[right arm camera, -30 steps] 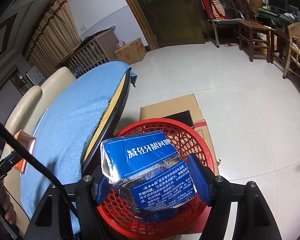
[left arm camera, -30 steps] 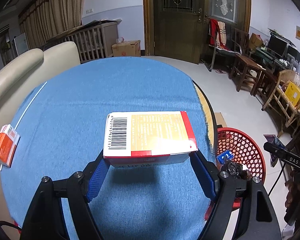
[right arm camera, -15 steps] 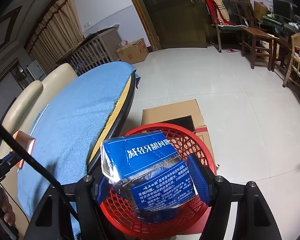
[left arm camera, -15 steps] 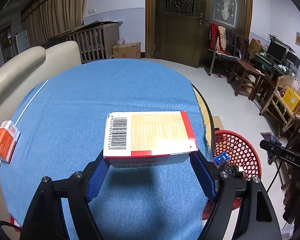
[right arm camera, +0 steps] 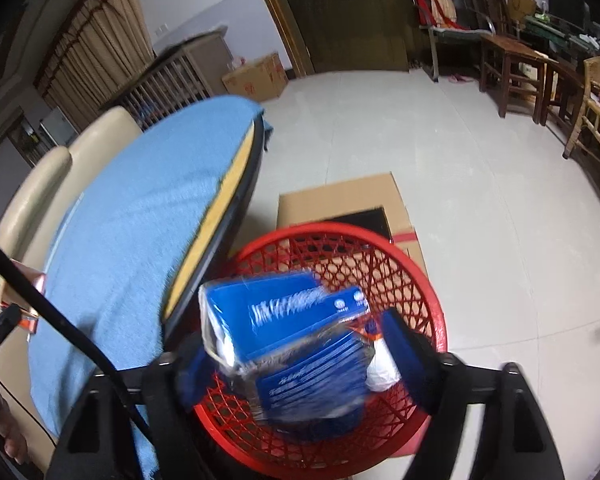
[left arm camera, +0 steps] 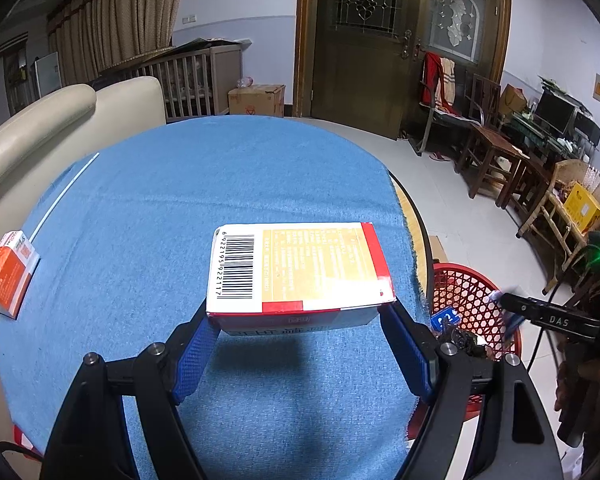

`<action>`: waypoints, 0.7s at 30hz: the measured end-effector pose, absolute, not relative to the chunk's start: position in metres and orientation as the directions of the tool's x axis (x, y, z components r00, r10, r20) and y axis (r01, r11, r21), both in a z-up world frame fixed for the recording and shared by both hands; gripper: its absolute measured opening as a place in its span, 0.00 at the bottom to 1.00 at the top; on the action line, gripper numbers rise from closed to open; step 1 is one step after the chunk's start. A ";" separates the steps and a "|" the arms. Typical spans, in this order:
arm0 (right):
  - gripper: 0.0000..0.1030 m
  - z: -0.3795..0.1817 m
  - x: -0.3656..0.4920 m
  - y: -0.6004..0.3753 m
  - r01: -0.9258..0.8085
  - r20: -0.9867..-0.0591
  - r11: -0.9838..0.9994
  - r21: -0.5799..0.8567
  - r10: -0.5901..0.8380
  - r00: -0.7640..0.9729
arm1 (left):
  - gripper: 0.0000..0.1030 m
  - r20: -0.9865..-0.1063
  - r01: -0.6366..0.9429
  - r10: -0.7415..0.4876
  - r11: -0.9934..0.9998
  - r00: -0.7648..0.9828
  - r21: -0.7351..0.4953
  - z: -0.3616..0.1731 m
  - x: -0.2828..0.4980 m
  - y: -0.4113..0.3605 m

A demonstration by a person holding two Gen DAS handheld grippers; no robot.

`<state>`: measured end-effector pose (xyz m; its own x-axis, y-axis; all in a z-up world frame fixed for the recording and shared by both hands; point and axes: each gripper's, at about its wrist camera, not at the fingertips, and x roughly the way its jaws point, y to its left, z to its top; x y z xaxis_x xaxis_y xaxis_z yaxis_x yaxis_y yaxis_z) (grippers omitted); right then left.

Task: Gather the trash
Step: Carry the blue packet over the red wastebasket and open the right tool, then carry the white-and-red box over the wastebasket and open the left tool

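My right gripper (right arm camera: 296, 344) has just let go: half a second ago its blue pads were clamped on the blue box (right arm camera: 296, 356), and now the right pad stands clear of it with a gap showing, the box tipped and motion-blurred as it drops into the red basket (right arm camera: 428, 292) directly below. I read that as the release done, so this piece of trash is as good as collected; something white already lies in the basket beside it. My left gripper (left arm camera: 300, 332) has not changed in that time: its pads stay pressed against both ends of the red-and-white carton (left arm camera: 300, 268), barcode face up, carried level above the blue tablecloth (left arm camera: 180, 200) with its shadow on the cloth beneath. That carton is the next one in line, and from the left view the basket sits just off the table's right edge, low on the floor, so I judge the left side needs to swing right past the rim before opening. Farther out, an orange-and-white box (left arm camera: 8, 276) lies flat near the left edge of the cloth, well apart from the carton, with a thin white stick (left arm camera: 64, 192) running past it; both look like trash left to fetch. Under the basket there is flattened cardboard (right arm camera: 340, 200) on the tiled floor. The main risk I see is the right gripper lingering over the basket and crowding the left one's approach.
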<state>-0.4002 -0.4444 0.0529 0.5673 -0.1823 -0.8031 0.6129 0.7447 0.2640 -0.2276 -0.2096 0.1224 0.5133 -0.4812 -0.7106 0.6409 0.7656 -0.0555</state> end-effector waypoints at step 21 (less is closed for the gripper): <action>1.00 0.121 -0.442 -0.442 0.601 -0.677 0.745 0.289 -0.285 0.678 | 0.79 -0.728 0.727 -0.494 0.687 0.476 0.009 0.122 -0.254 -0.250</action>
